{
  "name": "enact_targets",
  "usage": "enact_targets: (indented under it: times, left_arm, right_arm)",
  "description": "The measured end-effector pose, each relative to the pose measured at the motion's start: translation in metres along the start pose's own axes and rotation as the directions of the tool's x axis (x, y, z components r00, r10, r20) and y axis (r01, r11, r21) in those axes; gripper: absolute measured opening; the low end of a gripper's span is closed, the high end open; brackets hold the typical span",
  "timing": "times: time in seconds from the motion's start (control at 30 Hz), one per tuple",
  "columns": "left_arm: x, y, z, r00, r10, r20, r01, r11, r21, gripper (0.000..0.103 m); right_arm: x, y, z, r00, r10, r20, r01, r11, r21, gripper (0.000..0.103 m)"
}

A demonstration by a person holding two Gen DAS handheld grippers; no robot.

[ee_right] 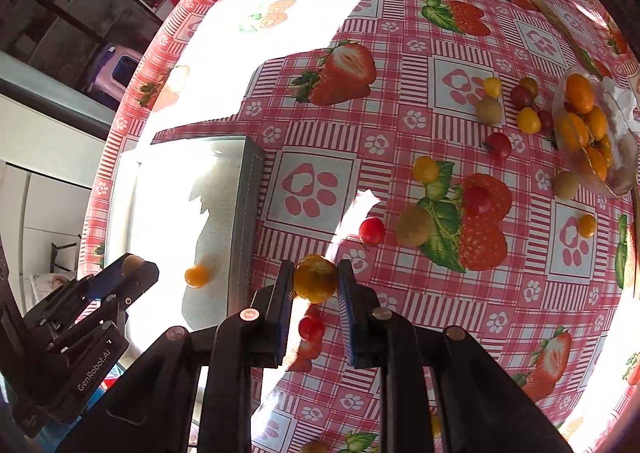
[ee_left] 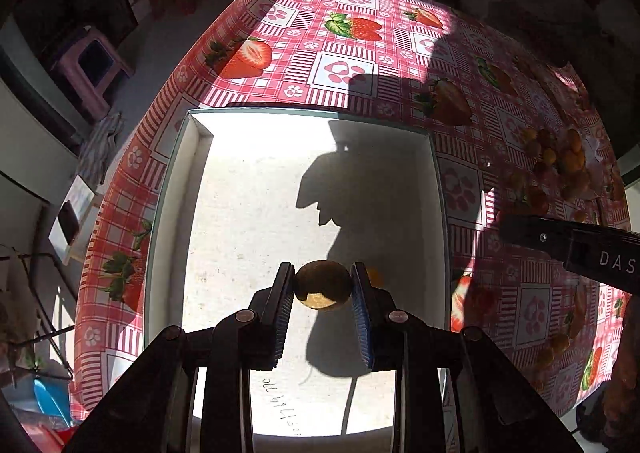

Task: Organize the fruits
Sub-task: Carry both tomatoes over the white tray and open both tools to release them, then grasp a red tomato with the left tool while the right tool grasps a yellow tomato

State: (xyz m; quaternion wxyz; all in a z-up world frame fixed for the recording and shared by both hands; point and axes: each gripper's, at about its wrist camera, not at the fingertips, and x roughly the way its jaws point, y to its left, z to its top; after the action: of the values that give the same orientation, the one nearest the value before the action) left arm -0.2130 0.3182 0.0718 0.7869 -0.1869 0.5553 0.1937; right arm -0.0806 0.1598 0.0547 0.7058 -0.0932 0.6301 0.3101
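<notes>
My left gripper point(ee_left: 323, 287) is shut on a small brown kiwi-like fruit point(ee_left: 322, 284) and holds it above the white tray point(ee_left: 188, 157). It also shows in the right wrist view point(ee_right: 134, 265). One orange fruit point(ee_right: 197, 275) lies in the tray point(ee_right: 250, 173). My right gripper point(ee_right: 314, 279) is shut on a yellow-orange fruit point(ee_right: 315, 277) above the tablecloth, just right of the tray. Loose red point(ee_right: 371, 231), yellow point(ee_right: 425, 169) and brown point(ee_right: 414, 225) fruits lie scattered on the cloth to the right.
A clear bag point(ee_right: 600, 133) of orange fruits lies at the far right. A red fruit point(ee_right: 311, 327) lies under my right gripper. The strawberry-print cloth point(ee_right: 400, 53) covers a round table. A purple stool point(ee_left: 90, 69) stands on the floor at the left.
</notes>
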Motion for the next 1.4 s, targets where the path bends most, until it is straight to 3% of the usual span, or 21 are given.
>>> enact_targets:
  times: [0.3,0.63,0.67,0.7,0.73,0.77,0.83,1.0,1.17,1.4]
  left_arm:
    - [0.029,0.030,-0.024,0.996,0.047,-0.069,-0.049,0.998,-0.030,0.030]
    - [0.034,0.025,-0.034,0.994,0.076,-0.073,-0.075,0.997,0.021,0.031]
    - [0.034,0.026,-0.033,0.994,0.078,-0.073,-0.076,0.997,0.025,0.031]
    - [0.034,0.026,-0.033,0.993,0.088,-0.072,-0.086,0.996,0.028,0.041]
    - [0.033,0.026,-0.034,0.993,0.101,-0.070,-0.099,0.995,0.028,0.066]
    - [0.031,0.027,-0.034,0.992,0.115,-0.053,-0.114,0.993,0.024,0.074]
    - [0.026,0.028,-0.035,0.992,0.124,-0.028,-0.123,0.992,0.019,0.075]
    - [0.027,0.031,-0.037,0.992,0.111,-0.066,-0.110,0.994,0.024,0.075]
    - [0.020,0.027,-0.037,0.992,0.106,-0.074,-0.101,0.993,0.068,0.075]
    - [0.010,0.012,-0.037,0.994,0.080,-0.076,-0.065,0.982,0.176,0.075]
  right_arm:
    - [0.050,0.072,0.020,0.998,0.020,-0.064,-0.028,0.992,-0.123,0.023]
    - [0.090,0.094,0.020,0.992,-0.047,-0.120,0.026,0.985,-0.168,0.025]
    - [0.093,0.097,0.021,0.991,-0.052,-0.122,0.030,0.984,-0.175,0.025]
    - [0.093,0.098,0.022,0.991,-0.052,-0.125,0.029,0.983,-0.180,0.026]
    - [0.093,0.098,0.022,0.990,-0.044,-0.131,0.021,0.984,-0.178,0.030]
    - [0.093,0.099,0.023,0.990,-0.033,-0.138,0.009,0.985,-0.173,0.034]
    - [0.088,0.099,0.024,0.991,-0.015,-0.133,-0.007,0.987,-0.162,0.057]
    - [0.059,0.097,0.024,0.997,0.031,-0.077,-0.042,0.988,-0.146,0.079]
    - [0.027,0.082,0.016,0.999,0.040,-0.026,-0.042,0.995,-0.089,0.080]
    - [-0.006,0.032,-0.012,1.000,-0.027,0.013,0.026,0.998,0.065,0.081]
